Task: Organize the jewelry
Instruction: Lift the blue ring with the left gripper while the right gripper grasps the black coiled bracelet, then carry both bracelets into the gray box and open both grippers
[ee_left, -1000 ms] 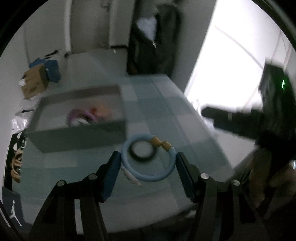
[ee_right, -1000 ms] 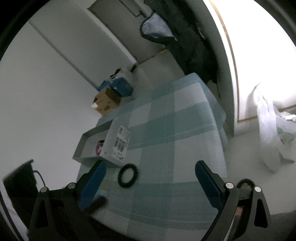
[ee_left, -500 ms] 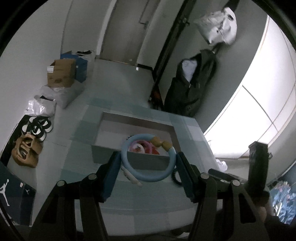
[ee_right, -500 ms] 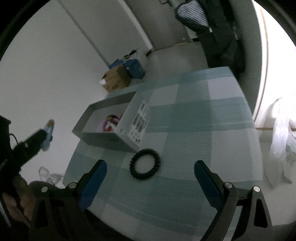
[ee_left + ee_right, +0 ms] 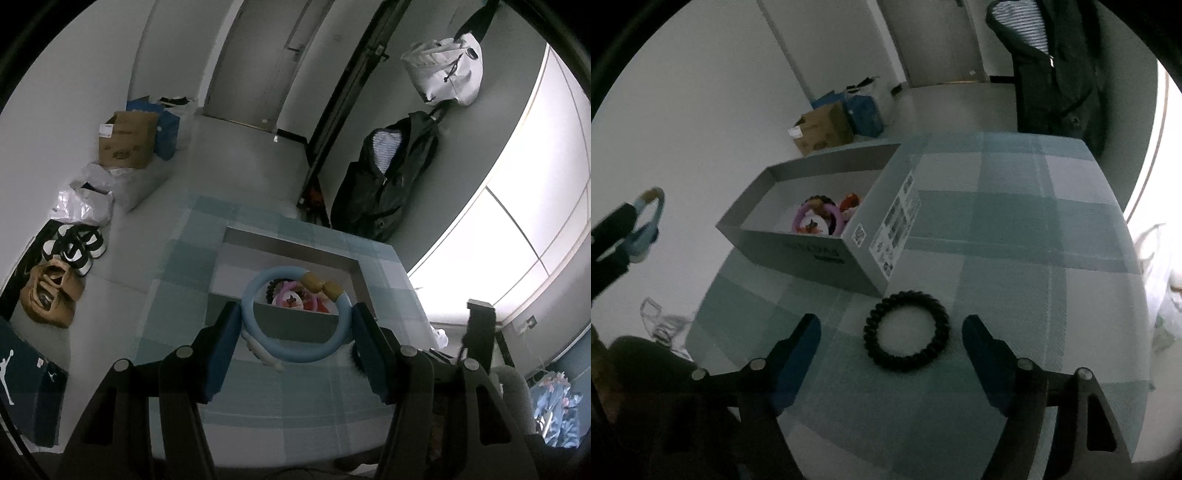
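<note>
Now, through the left wrist camera I see my left gripper [image 5: 297, 325] clamped on a light blue ring bracelet [image 5: 295, 345], one blue pad pressing each side of the hoop. The bracelet carries two tan wooden beads [image 5: 321, 285] at its one o'clock and a pale tag hanging off at seven o'clock. It hangs in the air above the near wall of the grey box [image 5: 295, 322], which sits on the checked teal cloth [image 5: 288, 398]. Through the hoop I can make out pink and red pieces lying inside the box. At three o'clock of the box, a dark edge of the black bracelet [image 5: 355, 359] peeks past my right-hand finger.

From the right wrist camera, my right gripper [image 5: 892, 341] has its jaws spread wide, touching nothing. The black ribbed bracelet [image 5: 907, 329] lies flat on the cloth [image 5: 1015, 295] between the fingertips, clear of both pads. The grey box [image 5: 820, 254] stands just beyond at eleven o'clock, a purple ring [image 5: 817, 218] and red trinkets inside. At nine o'clock, the blue bracelet [image 5: 650, 218] shows, blurred.
</note>
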The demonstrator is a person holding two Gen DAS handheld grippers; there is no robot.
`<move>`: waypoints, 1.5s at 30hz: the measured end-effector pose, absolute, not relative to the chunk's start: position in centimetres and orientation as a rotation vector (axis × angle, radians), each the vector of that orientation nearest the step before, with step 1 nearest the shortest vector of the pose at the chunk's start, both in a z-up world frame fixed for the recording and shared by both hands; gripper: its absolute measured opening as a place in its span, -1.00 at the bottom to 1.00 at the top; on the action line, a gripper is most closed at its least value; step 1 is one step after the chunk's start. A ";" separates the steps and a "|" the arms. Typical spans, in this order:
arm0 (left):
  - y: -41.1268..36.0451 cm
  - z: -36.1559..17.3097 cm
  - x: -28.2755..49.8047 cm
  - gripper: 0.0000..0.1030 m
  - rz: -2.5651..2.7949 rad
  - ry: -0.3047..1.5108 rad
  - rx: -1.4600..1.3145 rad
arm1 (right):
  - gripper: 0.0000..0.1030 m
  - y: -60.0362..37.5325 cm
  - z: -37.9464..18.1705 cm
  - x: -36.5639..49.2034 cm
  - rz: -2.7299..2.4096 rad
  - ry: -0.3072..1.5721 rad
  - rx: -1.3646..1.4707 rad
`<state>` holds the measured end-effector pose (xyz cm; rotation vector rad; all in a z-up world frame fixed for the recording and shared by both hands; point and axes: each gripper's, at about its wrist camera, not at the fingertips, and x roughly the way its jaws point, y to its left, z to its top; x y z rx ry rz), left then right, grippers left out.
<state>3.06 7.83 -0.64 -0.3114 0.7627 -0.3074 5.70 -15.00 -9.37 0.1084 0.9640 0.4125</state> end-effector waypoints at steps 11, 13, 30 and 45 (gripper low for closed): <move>8.7 -1.0 3.5 0.09 -0.310 0.780 -0.346 | 0.04 -12.7 -9.9 5.1 0.309 0.920 -0.123; 8.6 -1.0 3.5 0.09 -0.311 0.780 -0.343 | 0.00 -12.8 -9.8 5.0 0.304 0.914 -0.131; 8.2 -1.8 3.7 0.09 -0.286 0.801 -0.305 | -0.10 -13.8 -8.7 5.5 0.306 0.902 -0.029; 7.3 -2.0 4.6 0.09 -0.259 0.836 -0.285 | -0.10 -18.1 -4.5 5.2 0.348 0.794 0.227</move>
